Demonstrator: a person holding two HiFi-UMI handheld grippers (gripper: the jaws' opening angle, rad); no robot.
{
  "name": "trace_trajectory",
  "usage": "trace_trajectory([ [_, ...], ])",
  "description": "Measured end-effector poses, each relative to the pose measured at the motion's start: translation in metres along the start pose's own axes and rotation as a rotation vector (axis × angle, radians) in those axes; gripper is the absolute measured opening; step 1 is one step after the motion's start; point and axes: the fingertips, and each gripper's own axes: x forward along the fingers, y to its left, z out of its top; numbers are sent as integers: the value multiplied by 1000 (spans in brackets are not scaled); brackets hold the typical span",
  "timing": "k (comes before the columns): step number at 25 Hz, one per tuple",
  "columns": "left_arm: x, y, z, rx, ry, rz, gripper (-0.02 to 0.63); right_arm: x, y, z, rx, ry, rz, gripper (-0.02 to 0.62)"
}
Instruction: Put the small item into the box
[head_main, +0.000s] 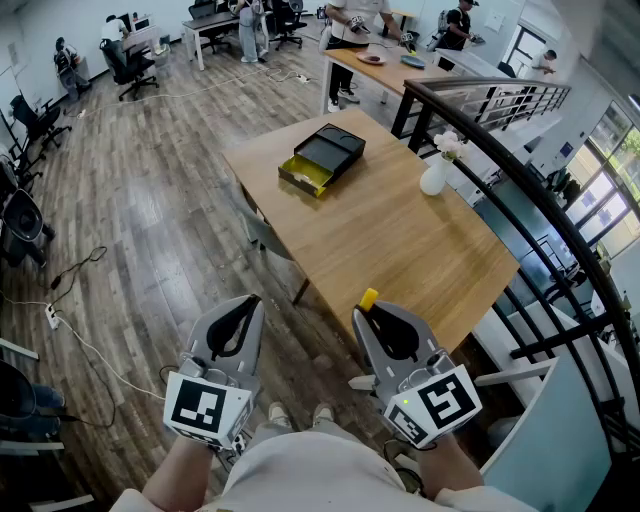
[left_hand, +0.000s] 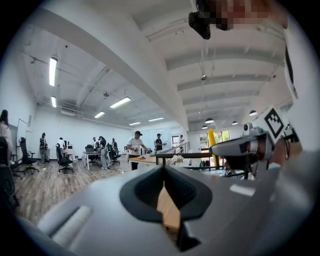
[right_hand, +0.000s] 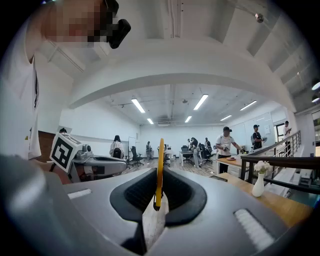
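Observation:
An open black box (head_main: 324, 157) with a yellow inner part lies on the far half of the wooden table (head_main: 400, 240). My right gripper (head_main: 368, 311) is held low, just off the table's near edge. It is shut on a small, thin yellow item (head_main: 369, 298), which stands upright between the jaws in the right gripper view (right_hand: 159, 170). My left gripper (head_main: 249, 302) hovers beside it over the floor, shut with nothing in it; its jaws meet in the left gripper view (left_hand: 164, 169). That view also catches the yellow item (left_hand: 212, 142) at the right.
A white vase (head_main: 436, 175) with pale flowers stands near the table's right edge. A black railing (head_main: 520, 190) runs along the right. A chair (head_main: 258, 232) sits at the table's left side. Several people stand at desks (head_main: 390, 68) in the back.

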Motion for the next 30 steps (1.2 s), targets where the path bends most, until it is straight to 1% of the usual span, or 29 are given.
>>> trace_trajectory([
  [4,7,-4,3,3,-4,-2,3,-1,-8,2,3,-6,-2,37],
  [11,18,-16,-4,11,8,-17,3,-2,-18,-6,40,-23,9,38],
  [21,34,-37,-6,8,25,-5,3,-14,-40,-11,45,-21,24,38],
  [25,45,-50,-2,-10,7,-3,3,-19,-50,-11,52,-38,39,38],
  [30,51,-71,-5,-6,13,3,3,-32,-64,-15,54,-39,53,38],
])
